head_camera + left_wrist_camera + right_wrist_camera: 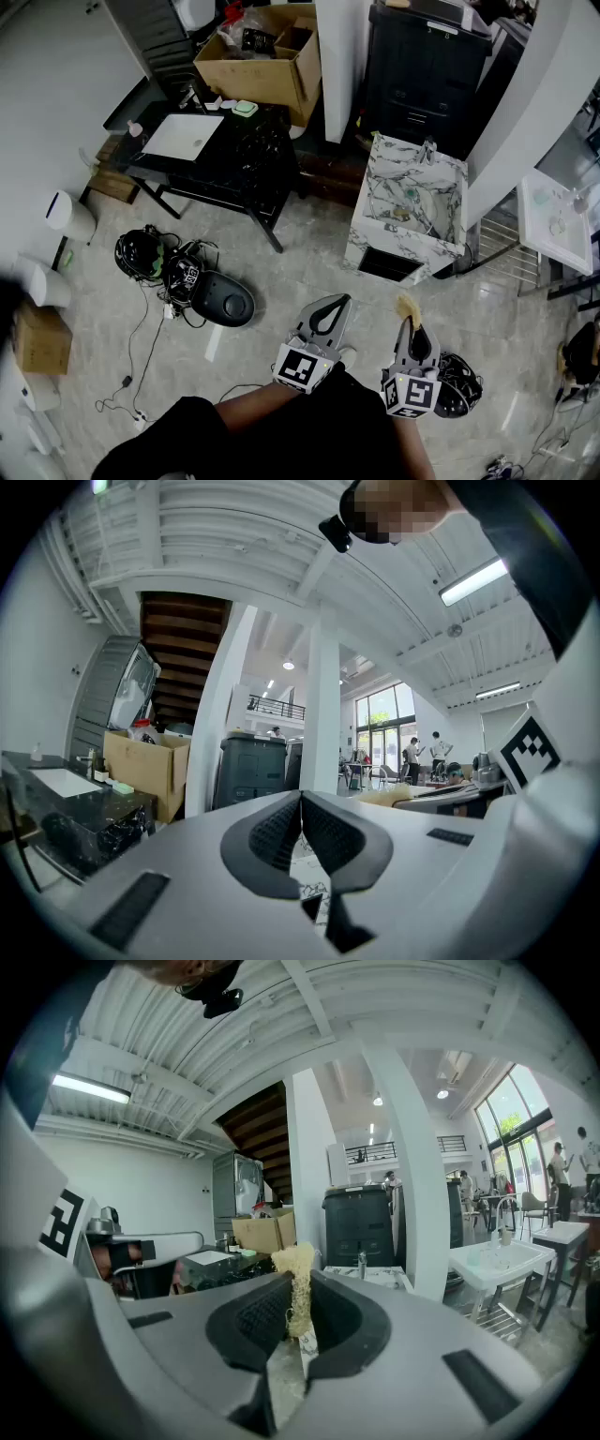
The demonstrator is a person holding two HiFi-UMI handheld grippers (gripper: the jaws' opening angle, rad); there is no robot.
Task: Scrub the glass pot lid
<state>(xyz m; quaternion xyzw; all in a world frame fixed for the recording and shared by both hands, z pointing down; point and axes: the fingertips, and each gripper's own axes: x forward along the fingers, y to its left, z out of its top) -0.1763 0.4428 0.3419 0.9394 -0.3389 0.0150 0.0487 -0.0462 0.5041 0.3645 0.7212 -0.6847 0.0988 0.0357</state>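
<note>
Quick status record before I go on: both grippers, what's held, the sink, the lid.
left gripper: jaws shut, nothing between them
right gripper: jaws shut on a yellowish fibrous scrubber
marble sink: stands on the floor ahead, apart from both grippers
glass pot lid: not made out in any view

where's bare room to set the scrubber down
Bare floor lies between the black table and the marble sink cabinet. The white board on the table looks clear. Crowded: cables and gear on the floor beside the table.

L tool [302, 810] jaws shut, empty; cardboard box [145, 766] beyond.
</note>
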